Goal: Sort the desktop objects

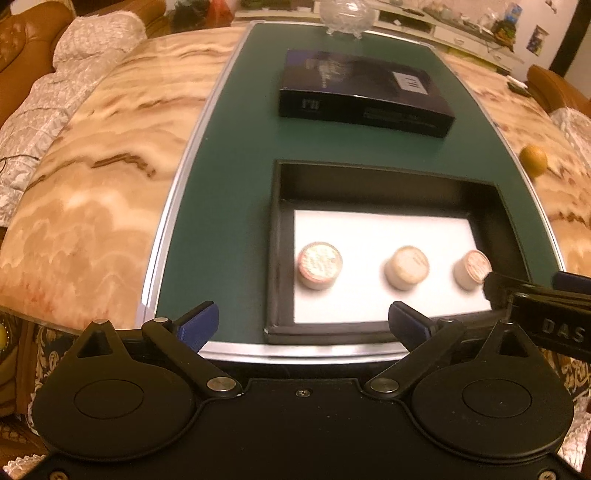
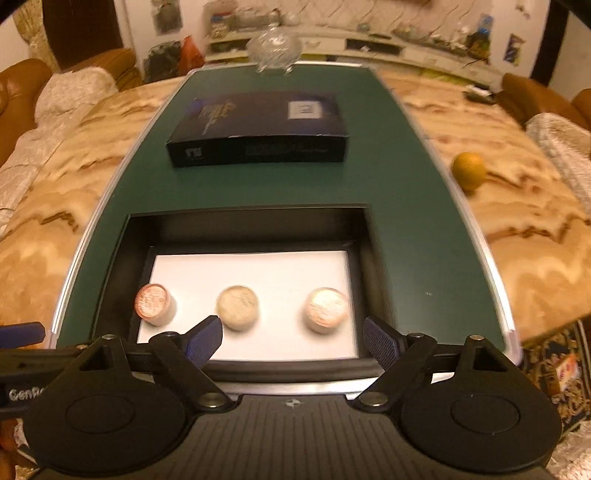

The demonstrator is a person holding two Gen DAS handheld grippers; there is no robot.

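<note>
An open black box (image 1: 280,240) (image 2: 373,258) with a white floor stands on the green mat (image 1: 229,184) (image 2: 413,236) near its front edge. Three small round jars stand upright in a row inside: left (image 1: 319,265) (image 2: 155,303), middle (image 1: 406,267) (image 2: 238,307), right (image 1: 472,268) (image 2: 326,309). The box's dark lid (image 1: 364,92) (image 2: 258,129) lies further back on the mat. My left gripper (image 1: 304,326) is open and empty at the box's front left. My right gripper (image 2: 293,341) is open and empty above the box's front edge; it also shows in the left wrist view (image 1: 532,295).
A glass bowl (image 1: 347,16) (image 2: 273,50) stands at the mat's far end. A yellow round fruit (image 1: 533,158) (image 2: 469,170) lies on the marble table (image 1: 110,166) to the right of the mat. Brown sofas with pale covers surround the table.
</note>
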